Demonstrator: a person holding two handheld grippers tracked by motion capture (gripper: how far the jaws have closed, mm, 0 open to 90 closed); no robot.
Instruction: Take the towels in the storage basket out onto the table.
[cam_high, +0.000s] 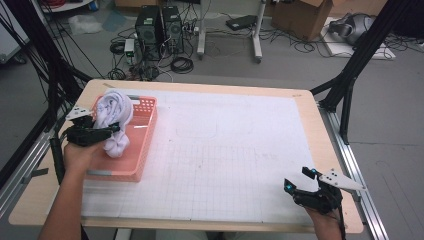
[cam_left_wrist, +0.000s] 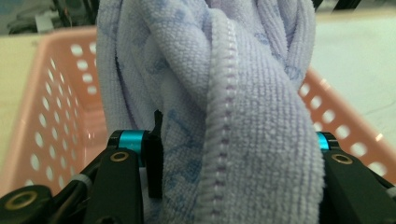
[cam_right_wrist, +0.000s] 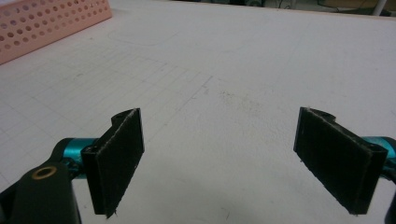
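A pale lilac towel (cam_high: 116, 120) hangs bunched over the pink perforated basket (cam_high: 141, 145) at the table's left. My left gripper (cam_high: 111, 129) is shut on the towel, holding it above the basket's inside. In the left gripper view the towel (cam_left_wrist: 224, 116) fills the space between the two black jaws, with the basket wall (cam_left_wrist: 56, 107) behind it. My right gripper (cam_high: 299, 179) rests near the table's front right corner, open, with nothing between its pads (cam_right_wrist: 119, 154) over the white gridded mat (cam_right_wrist: 224, 93).
The white gridded mat (cam_high: 225, 150) covers most of the wooden table. The basket's corner (cam_right_wrist: 46, 23) shows far left in the right gripper view. Beyond the table lie computer towers (cam_high: 160, 27), cables and a cardboard box (cam_high: 300, 15) on the floor.
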